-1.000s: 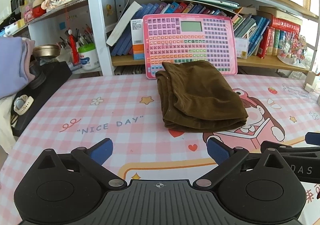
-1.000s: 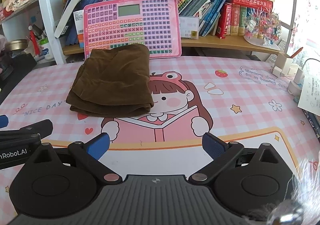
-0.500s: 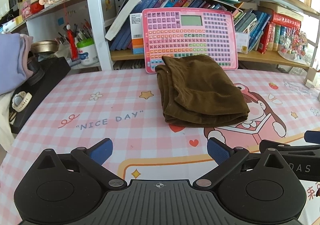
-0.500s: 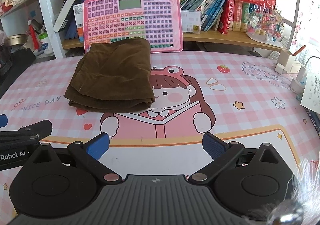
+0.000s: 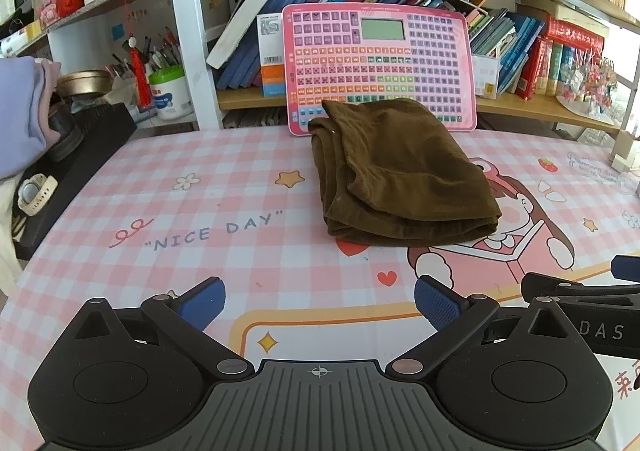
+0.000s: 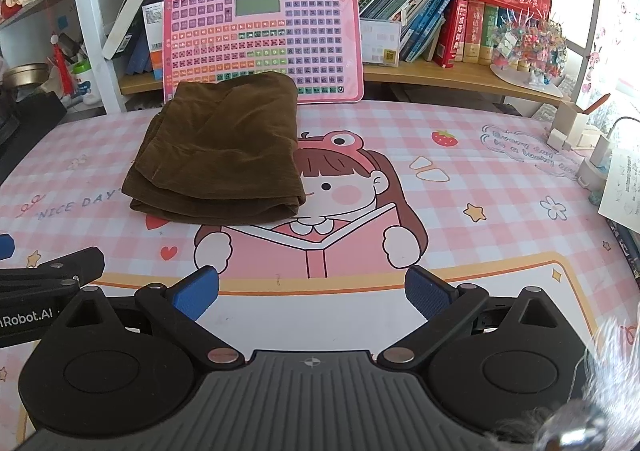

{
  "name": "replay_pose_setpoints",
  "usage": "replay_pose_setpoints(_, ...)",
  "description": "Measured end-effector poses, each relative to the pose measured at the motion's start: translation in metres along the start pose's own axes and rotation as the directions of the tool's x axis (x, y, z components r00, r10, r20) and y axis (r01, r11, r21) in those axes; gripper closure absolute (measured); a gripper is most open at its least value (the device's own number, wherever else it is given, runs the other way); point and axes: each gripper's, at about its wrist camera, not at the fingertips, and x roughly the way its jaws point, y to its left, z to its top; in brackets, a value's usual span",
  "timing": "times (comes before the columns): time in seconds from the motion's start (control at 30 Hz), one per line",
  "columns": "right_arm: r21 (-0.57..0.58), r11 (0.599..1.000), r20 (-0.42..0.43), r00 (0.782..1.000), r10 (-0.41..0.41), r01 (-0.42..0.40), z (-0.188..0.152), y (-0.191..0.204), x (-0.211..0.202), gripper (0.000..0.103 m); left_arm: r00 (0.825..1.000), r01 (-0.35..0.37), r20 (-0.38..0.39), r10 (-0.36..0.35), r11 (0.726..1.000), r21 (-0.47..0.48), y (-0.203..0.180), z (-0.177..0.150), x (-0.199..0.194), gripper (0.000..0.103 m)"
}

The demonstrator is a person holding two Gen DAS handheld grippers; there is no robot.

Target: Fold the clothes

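— Left gripper (image 5: 318,301): how does it look from your end?

— Jaws spread wide, nothing between them. I have it low over the mat (image 5: 200,191), near edge, well short of the cloth (image 5: 400,175).

— And the right gripper (image 6: 312,293)?

— Wide apart too, empty, just beside the left one; I see each from the other's camera.

— Where is the cloth?

— Folded into a brown stack on the mat's far side, its back edge against the pink keyboard toy (image 6: 260,39) that leans on the bookshelf (image 6: 460,71). Its right side covers part of the cartoon girl (image 6: 340,187); the "NICE DAY" lettering (image 5: 218,231) lies to its left.
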Motion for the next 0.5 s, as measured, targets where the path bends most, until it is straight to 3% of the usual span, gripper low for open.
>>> replay_pose_setpoints(0.5, 0.003, 1.0, -0.01, 1.0, -0.017, 0.017, -0.0006, 0.0006, -0.0006, 0.003, 1.0, 0.014, -0.019, -0.014, 1.0, -0.004, 0.0009, -0.0029, 0.002, 0.001)
